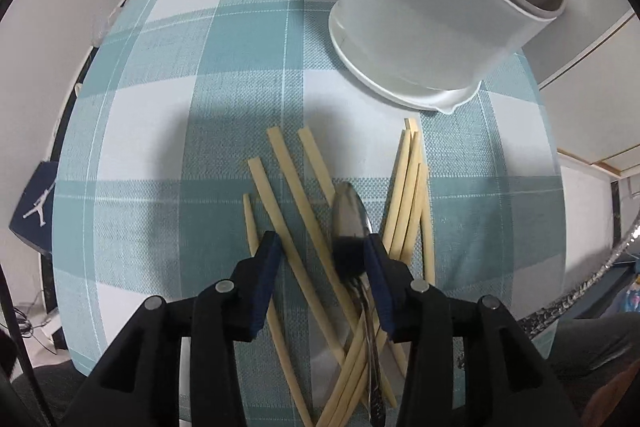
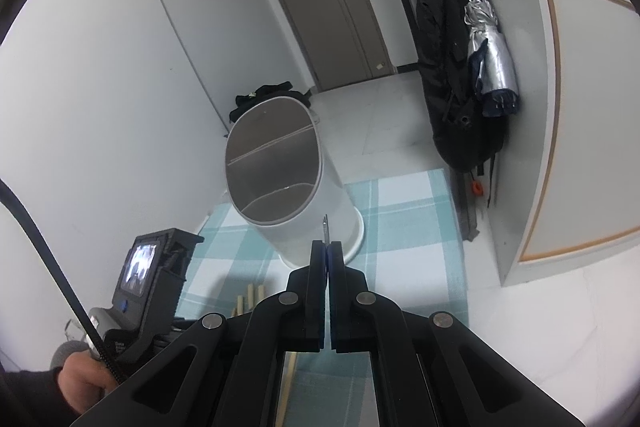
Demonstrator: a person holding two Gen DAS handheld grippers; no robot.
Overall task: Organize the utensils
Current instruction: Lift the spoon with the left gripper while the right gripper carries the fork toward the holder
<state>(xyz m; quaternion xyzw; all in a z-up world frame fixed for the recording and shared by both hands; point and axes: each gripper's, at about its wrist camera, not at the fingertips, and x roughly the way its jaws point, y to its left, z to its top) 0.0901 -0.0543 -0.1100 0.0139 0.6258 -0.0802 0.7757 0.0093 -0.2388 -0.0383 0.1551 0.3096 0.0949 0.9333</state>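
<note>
The left gripper [image 1: 322,247] points steeply down at a table spread with a teal-and-white checked cloth [image 1: 160,99]. Its two blue-padded jaws stand spread, with nothing pinched between them.

At its left fingertip lie two wooden chopsticks, the leftmost one [image 1: 250,223] short in view. Between the jaws run two more chopsticks, slanting away to the upper left. Just inside the right jaw lies one metal spoon [image 1: 350,211], bowl pointing away from the tool, with a dark blurred patch over its neck; its handle runs back under the gripper among crossed sticks. Beyond the right fingertip sits a bundle of about four chopsticks [image 1: 408,195], fanning away to the upper right; the exact total is hard to count where they overlap.

Farther ahead and to the right stands one white utensil holder [image 1: 400,27], upright, on a saucer-like base, its inside split by dividers into compartments.

The right gripper [image 2: 327,247] has its jaws pressed together on one thin metal utensil [image 2: 325,227], seen edge-on, its tip poking out ahead of the fingertips. The same holder [image 2: 304,223] stands just beyond and slightly left of it. One hand [image 2: 80,383] grips the other tool at lower left.
</note>
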